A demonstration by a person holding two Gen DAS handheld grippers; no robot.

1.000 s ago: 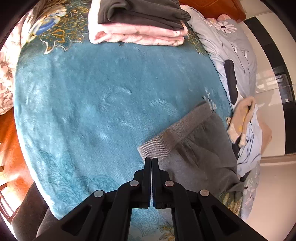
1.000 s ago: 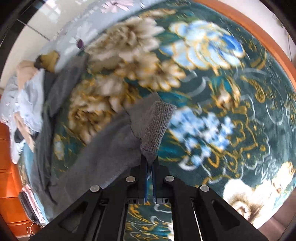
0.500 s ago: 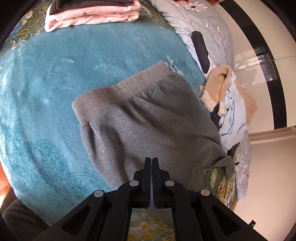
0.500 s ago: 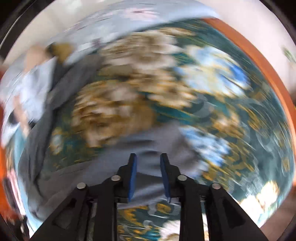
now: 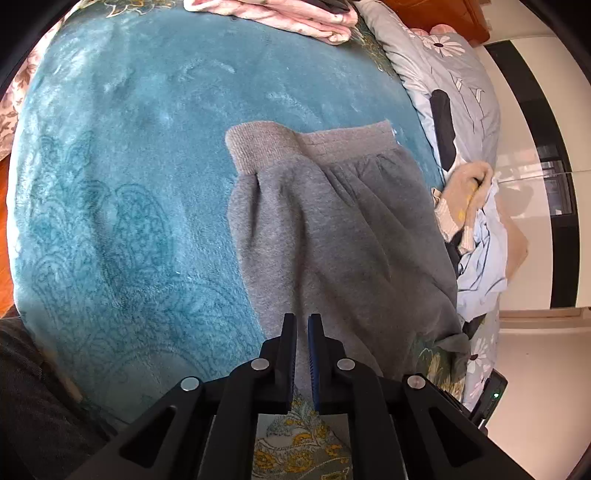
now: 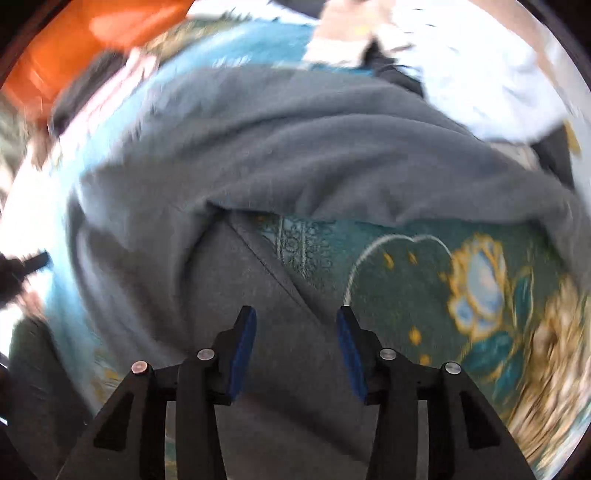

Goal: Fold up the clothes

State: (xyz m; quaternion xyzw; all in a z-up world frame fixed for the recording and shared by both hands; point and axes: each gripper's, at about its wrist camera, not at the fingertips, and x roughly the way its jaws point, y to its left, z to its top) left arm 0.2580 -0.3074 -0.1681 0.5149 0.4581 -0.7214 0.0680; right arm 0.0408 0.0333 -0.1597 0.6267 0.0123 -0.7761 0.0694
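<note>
On the teal blanket (image 5: pixel 122 192) lie grey sweatpants (image 5: pixel 332 229); left claw (image 5: pixel 302 321) barely parted; right claw (image 6: pixel 295 321) wide apart.

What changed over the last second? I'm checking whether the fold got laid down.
Both grippers let go: the right gripper released the ribbed cuff and now stands wide open; the left gripper has parted slightly. The grey sweatpants now lie folded on the teal blanket. The pink folded stack stayed put.

Teal blanket (image 5: pixel 122 192) covers bed; grey sweatpants (image 5: pixel 340 236) on it (waistband folded), probably unsorted clothes (image 5: pixel 476 236) alongside.
</note>
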